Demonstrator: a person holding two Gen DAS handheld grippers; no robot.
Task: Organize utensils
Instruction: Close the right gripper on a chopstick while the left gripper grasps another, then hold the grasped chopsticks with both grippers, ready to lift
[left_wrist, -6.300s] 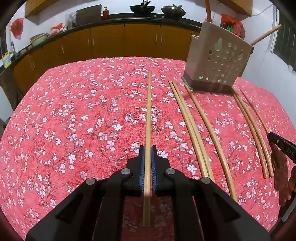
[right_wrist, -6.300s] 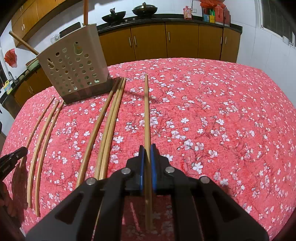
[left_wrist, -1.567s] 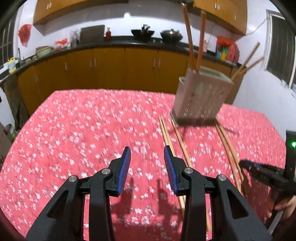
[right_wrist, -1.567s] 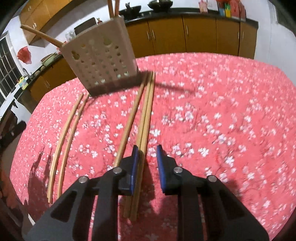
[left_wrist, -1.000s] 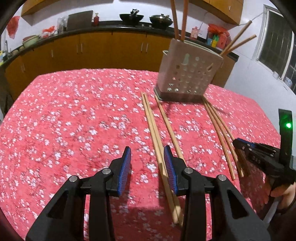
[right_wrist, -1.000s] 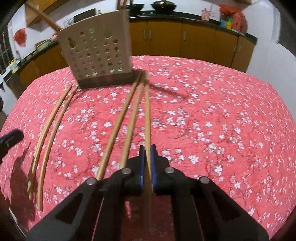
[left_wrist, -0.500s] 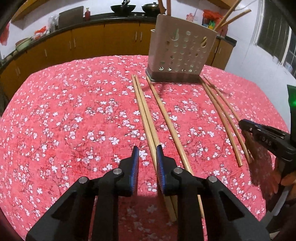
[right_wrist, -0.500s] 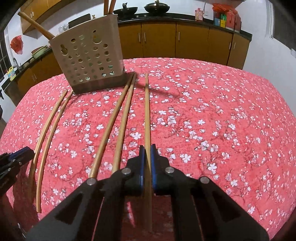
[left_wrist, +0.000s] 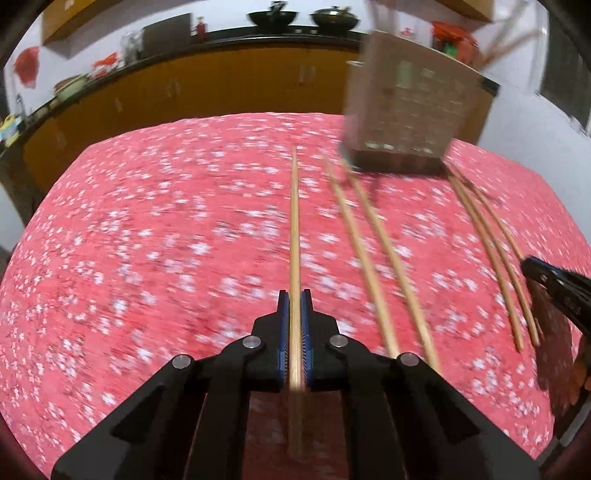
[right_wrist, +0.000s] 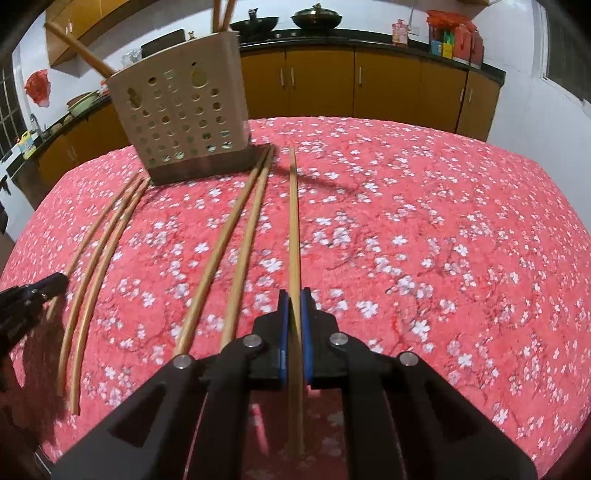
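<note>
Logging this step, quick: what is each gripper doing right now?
Left gripper: closed on a chopstick.
Right gripper: closed on another chopstick.

Matt wooden chopsticks (right_wrist: 240, 236), printed tablecloth (right_wrist: 424, 229)

Bench cloth (right_wrist: 443, 240) is showing red with a white blossom print. Chopsticks (right_wrist: 293, 229) are reading pale tan wood. Holder (right_wrist: 181, 118) is showing beige, round perforations, dark brown base. Fingers (left_wrist: 283, 332) are showing black with blue pads. Cabinets (right_wrist: 388, 88) are showing orange-brown.
</note>
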